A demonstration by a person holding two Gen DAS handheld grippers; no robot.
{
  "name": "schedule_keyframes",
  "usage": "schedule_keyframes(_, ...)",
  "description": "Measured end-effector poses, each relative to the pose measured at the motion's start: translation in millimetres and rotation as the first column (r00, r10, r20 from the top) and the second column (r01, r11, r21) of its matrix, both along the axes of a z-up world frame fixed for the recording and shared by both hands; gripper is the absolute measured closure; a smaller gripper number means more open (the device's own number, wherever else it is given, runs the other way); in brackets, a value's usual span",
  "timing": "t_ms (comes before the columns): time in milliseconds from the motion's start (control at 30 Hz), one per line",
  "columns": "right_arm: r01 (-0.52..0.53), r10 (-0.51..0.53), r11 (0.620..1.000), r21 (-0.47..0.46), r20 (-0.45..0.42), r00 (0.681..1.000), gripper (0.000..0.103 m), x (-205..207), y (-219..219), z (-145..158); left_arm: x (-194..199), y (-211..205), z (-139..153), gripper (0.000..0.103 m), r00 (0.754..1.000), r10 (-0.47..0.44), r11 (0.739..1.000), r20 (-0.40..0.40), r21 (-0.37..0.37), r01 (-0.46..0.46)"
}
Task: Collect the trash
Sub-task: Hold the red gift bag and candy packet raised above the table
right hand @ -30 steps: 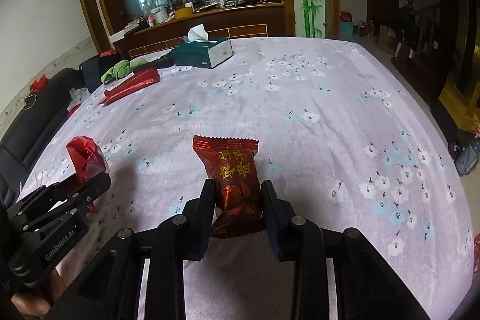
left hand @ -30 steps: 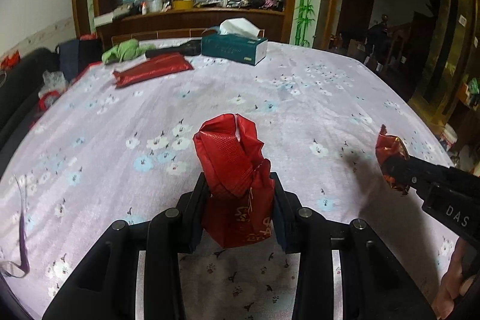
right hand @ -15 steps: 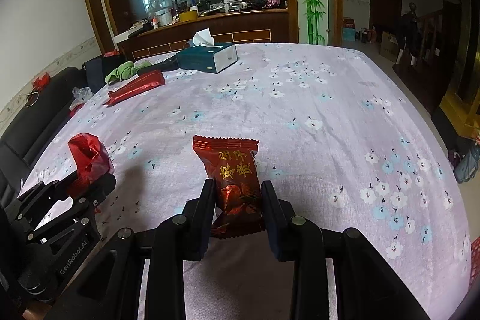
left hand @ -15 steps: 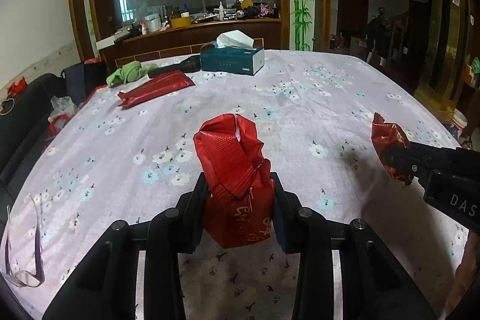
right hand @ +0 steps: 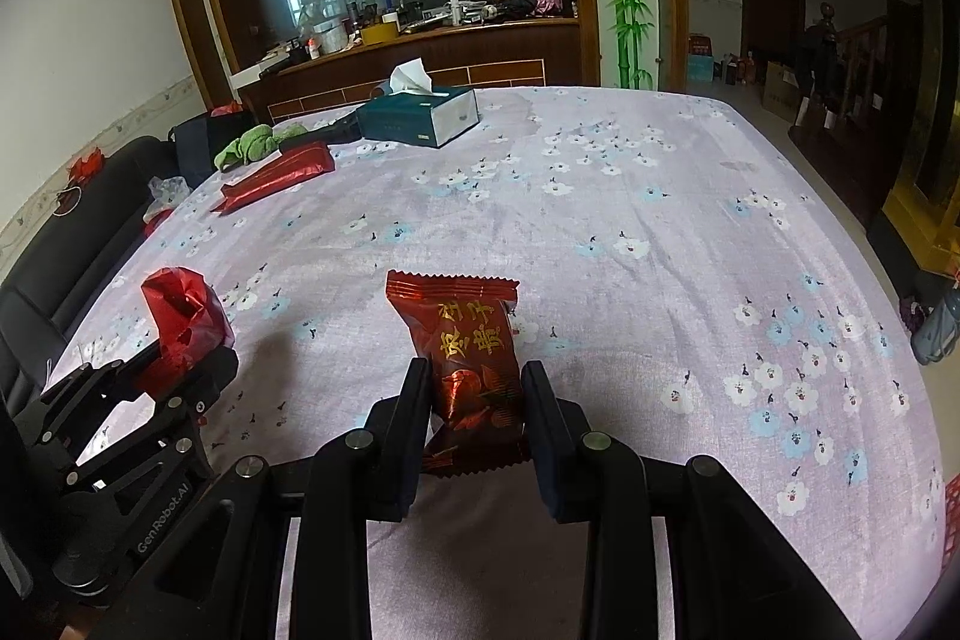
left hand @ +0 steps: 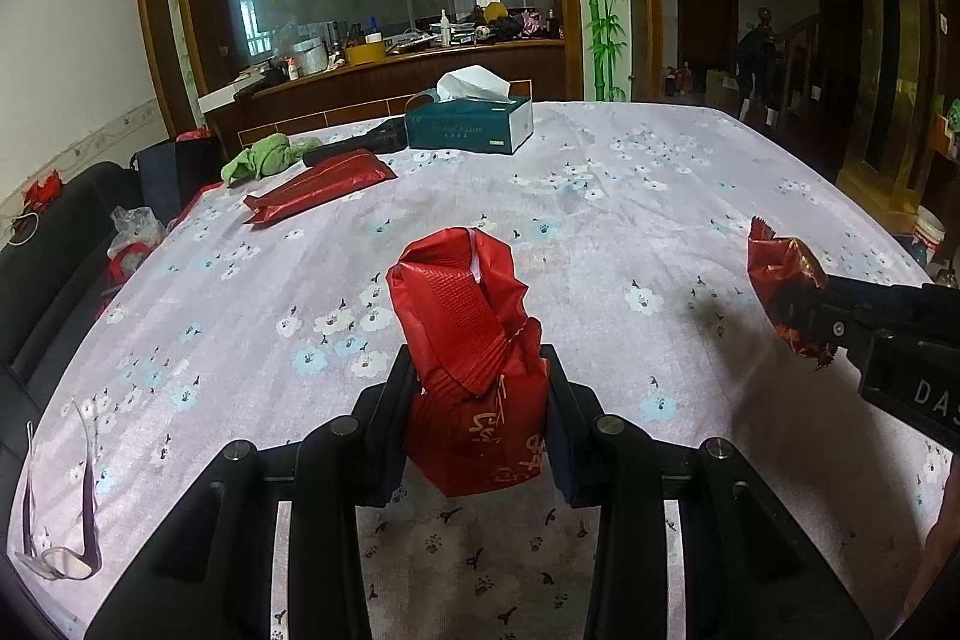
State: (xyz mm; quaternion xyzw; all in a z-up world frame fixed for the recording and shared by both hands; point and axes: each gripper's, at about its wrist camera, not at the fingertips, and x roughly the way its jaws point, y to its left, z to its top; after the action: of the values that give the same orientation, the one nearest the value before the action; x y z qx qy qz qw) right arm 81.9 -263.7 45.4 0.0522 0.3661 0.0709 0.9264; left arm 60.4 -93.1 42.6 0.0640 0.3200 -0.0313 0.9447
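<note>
Both grippers have risen slightly above the flower-print tabletop (right hand: 660,196) in the past second, their loads unchanged. The left gripper (left hand: 480,400) has its fingers closed on a crumpled red bag (left hand: 468,340), held upright; the right gripper (right hand: 474,400) has its fingers clamped on a dark red snack wrapper (right hand: 468,352) with gold characters. A tissue box (left hand: 471,124), a green cloth (left hand: 264,157) and a long red packet (left hand: 318,184) lie at the far end; glasses (left hand: 60,520) rest near the left edge.

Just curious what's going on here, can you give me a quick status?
Left gripper shut on crumpled red plastic bag. Right gripper shut on dark red snack wrapper. Nothing in the way.
</note>
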Motion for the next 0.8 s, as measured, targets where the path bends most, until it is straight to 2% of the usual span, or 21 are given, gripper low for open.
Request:
schedule_keyframes(333, -0.002, 0.002, 1.000, 0.000, 0.012, 1.000, 0.071, -3, -1, 3, 0, 1, -2, 0.067, 1.000, 0.002, 1.000, -0.002, 0.000, -0.002)
schedule_keyframes(533, 0.033, -0.033, 0.999, 0.009, 0.001, 0.999, 0.071, 2, -7, 2, 1, 4, -5, 0.067, 1.000, 0.005, 1.000, -0.011, -0.003, -0.005)
schedule_keyframes(800, 0.071, -0.071, 0.997, -0.014, 0.020, 0.997, 0.071, -10, -12, 22, 6, 8, -8, 0.067, 0.999, -0.013, 0.999, -0.034, -0.034, 0.012)
